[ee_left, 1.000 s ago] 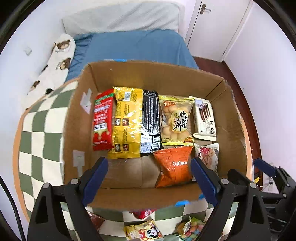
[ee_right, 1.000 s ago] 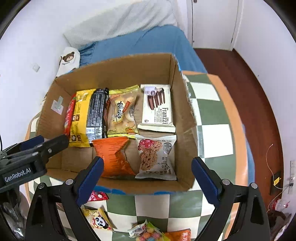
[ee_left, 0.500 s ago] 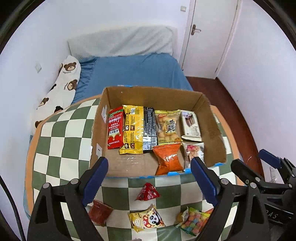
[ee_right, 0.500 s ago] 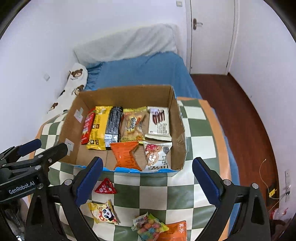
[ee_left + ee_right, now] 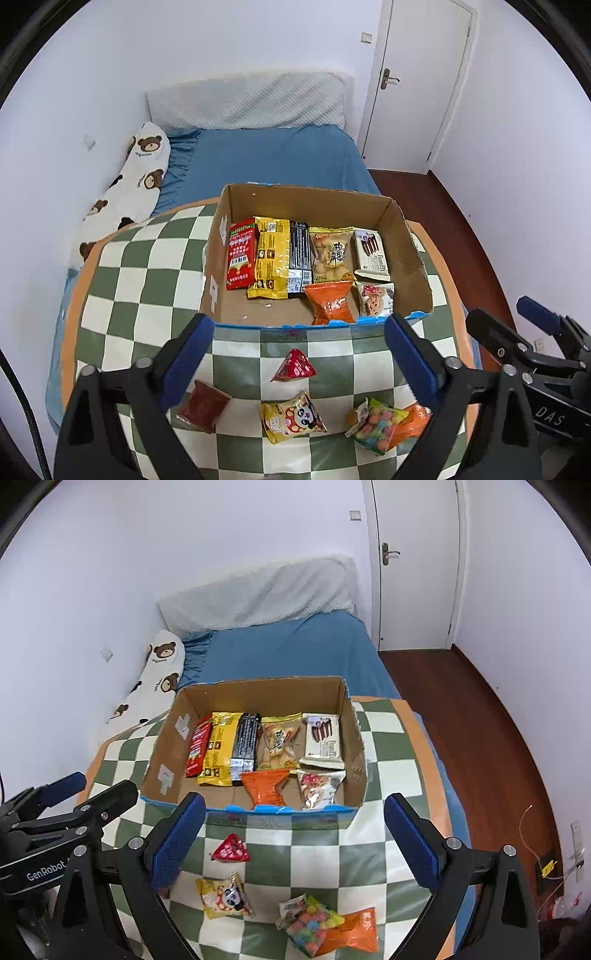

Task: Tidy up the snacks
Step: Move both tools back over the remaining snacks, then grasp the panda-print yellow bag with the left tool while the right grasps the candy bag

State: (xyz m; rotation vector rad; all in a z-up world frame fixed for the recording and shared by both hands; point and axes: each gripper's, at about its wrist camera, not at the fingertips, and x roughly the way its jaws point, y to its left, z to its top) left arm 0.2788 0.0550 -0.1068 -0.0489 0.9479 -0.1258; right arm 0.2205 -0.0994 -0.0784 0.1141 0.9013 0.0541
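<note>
We see the cardboard box (image 5: 402, 236) sitting on the checkered table (image 5: 147, 288), its near rim edged in blue. Inside, along the far row, lie a red packet (image 5: 242, 264), a yellow packet (image 5: 271, 258), a black packet (image 5: 300, 254), a bag of round biscuits (image 5: 330, 254) and a white wafer pack (image 5: 372, 254). In front of them, at the box's right end, sit an orange bag (image 5: 330, 301) and a cookie pack (image 5: 376, 299), side by side; the box floor to their left is bare cardboard.

Outside the box, on the table nearer us, more snacks lie loose: a red triangular packet (image 5: 294, 366), a dark red pouch (image 5: 202, 404), a yellow panda packet (image 5: 291, 417), a bag of coloured candies (image 5: 375, 424) and an orange packet (image 5: 351, 932) partly under the candies.

Our left gripper (image 5: 297, 356) hangs above these loose snacks; its jaws have just been opening and now stand wide, with nothing between them. Our right gripper (image 5: 293, 840) hangs beside it, also spread wide and empty.

Beyond the table we see a bed (image 5: 273, 155) with a blue sheet, a bear-print pillow (image 5: 136, 173) and a white door (image 5: 417, 81).
</note>
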